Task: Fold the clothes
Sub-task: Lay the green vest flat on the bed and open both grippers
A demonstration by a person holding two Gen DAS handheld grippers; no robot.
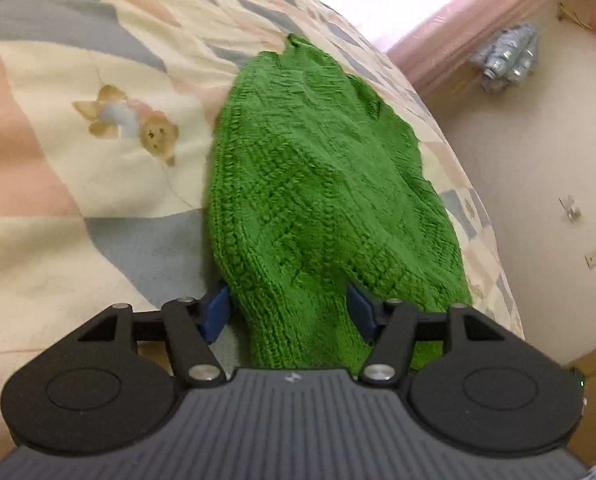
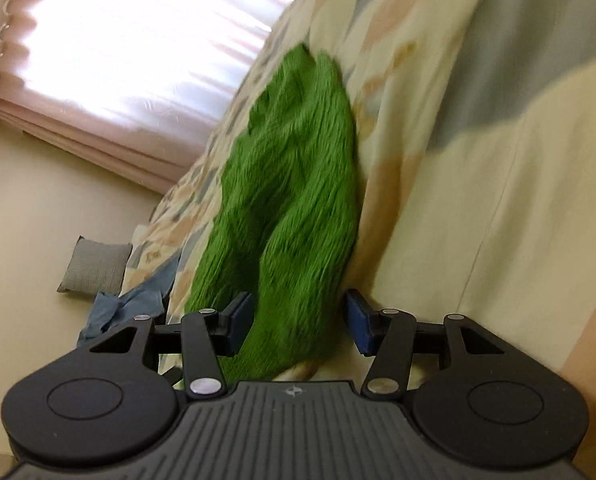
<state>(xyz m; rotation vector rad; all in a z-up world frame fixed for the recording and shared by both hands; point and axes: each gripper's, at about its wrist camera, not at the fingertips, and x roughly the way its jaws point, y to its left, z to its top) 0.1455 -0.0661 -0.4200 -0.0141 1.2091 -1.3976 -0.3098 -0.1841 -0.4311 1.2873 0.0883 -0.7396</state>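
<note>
We observe the left gripper (image 1: 289, 312) jaws set wide, with green knit garment (image 1: 314, 184) bunched between them. The right gripper (image 2: 293, 320) jaws stand equally wide around another fold. The garment lies on the patterned bed quilt (image 1: 97, 184).

Green knit garment (image 1: 314, 184), seemingly rumpled

Bedroom: patchwork quilt (image 1: 77, 184); pink curtains (image 2: 97, 128)

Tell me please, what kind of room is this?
Probably a bedroom: a green sweater lies on a bed with a patterned quilt, beside a window with a pink curtain.
</note>
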